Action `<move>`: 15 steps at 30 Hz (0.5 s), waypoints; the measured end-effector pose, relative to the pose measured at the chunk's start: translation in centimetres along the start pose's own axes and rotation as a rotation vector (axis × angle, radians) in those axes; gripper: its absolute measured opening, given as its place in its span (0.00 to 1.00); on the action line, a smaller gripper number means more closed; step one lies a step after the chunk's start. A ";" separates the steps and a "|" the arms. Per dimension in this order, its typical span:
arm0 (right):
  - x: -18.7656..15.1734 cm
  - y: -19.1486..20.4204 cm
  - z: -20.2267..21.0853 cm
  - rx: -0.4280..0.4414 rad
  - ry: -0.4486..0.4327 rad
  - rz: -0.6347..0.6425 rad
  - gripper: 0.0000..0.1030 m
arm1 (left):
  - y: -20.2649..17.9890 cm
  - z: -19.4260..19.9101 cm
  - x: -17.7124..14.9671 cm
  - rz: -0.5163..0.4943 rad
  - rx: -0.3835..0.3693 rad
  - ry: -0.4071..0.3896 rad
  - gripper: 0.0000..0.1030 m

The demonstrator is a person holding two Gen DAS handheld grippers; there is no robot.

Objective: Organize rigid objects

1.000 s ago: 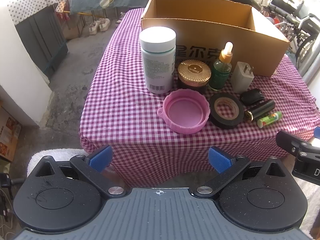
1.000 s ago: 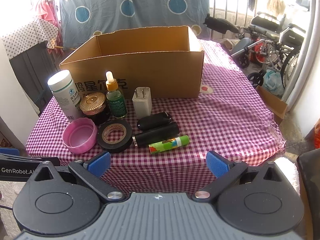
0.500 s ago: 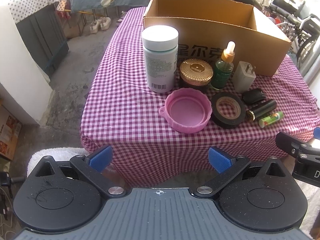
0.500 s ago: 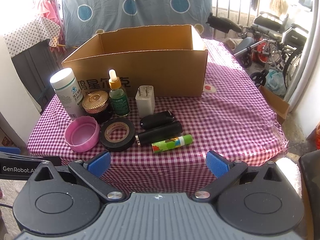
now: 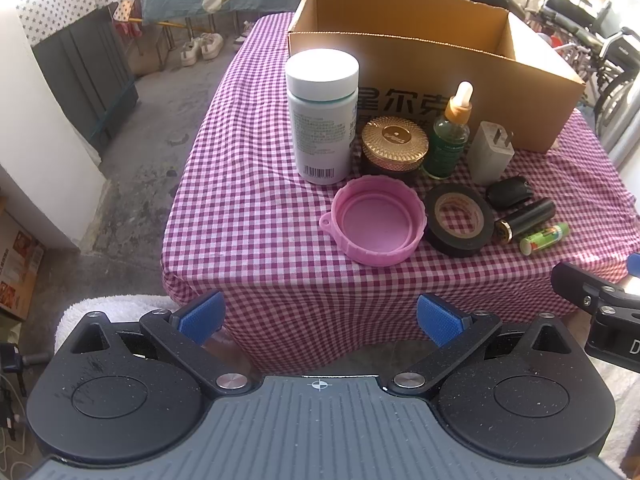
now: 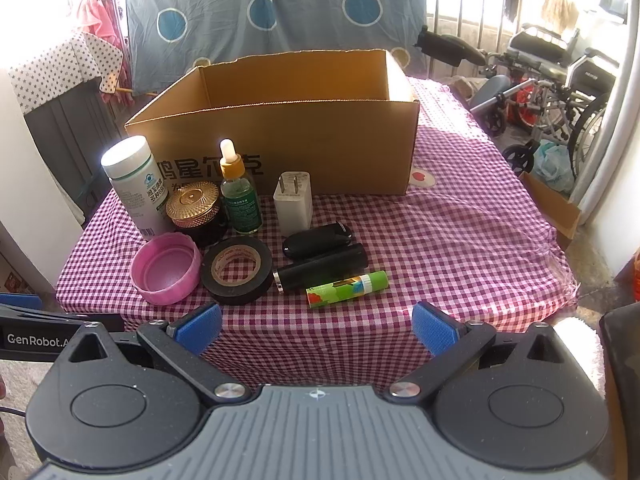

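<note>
On the checked tablecloth (image 5: 248,208) stand a white bottle (image 5: 322,116), a gold-lidded jar (image 5: 394,148), a green dropper bottle (image 5: 450,136) and a white plug adapter (image 5: 490,154). In front lie a pink lid (image 5: 376,220), a black tape roll (image 5: 458,220), a black fob (image 6: 318,240), a black cylinder (image 6: 320,266) and a green glue stick (image 6: 346,289). An open cardboard box (image 6: 304,140) stands behind them. My left gripper (image 5: 320,318) and right gripper (image 6: 316,328) both hang open and empty before the table's front edge.
Wheelchairs (image 6: 560,80) stand to the right of the table, and a small cardboard box (image 6: 554,204) sits on the floor there. A grey cabinet (image 5: 86,76) and a white wall (image 5: 36,152) flank the left. A blue curtain (image 6: 260,12) hangs behind.
Both grippers have drifted slightly closer to the table, so the objects look a little larger. Nothing on the table has moved, and both pairs of jaws stay open.
</note>
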State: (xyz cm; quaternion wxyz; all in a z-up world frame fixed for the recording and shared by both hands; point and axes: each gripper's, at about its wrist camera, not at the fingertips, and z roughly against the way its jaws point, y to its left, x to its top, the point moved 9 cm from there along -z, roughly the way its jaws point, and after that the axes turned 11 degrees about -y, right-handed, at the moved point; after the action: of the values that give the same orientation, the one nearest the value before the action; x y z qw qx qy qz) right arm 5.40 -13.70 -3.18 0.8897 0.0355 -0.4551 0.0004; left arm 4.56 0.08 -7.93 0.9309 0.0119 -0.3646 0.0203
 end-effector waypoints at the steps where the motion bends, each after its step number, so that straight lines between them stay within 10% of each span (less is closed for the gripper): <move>1: 0.0 0.0 0.0 0.000 -0.001 0.000 1.00 | 0.0 0.0 0.0 0.000 0.000 0.000 0.99; 15: -0.1 -0.1 -0.4 0.000 0.005 -0.006 1.00 | 0.3 -0.2 -0.2 0.001 -0.001 0.006 1.00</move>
State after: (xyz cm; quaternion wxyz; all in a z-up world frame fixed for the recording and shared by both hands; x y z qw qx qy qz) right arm 5.68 -13.75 -3.45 0.8910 0.0367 -0.4526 -0.0023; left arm 4.55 0.36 -8.25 0.9320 0.0115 -0.3618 0.0205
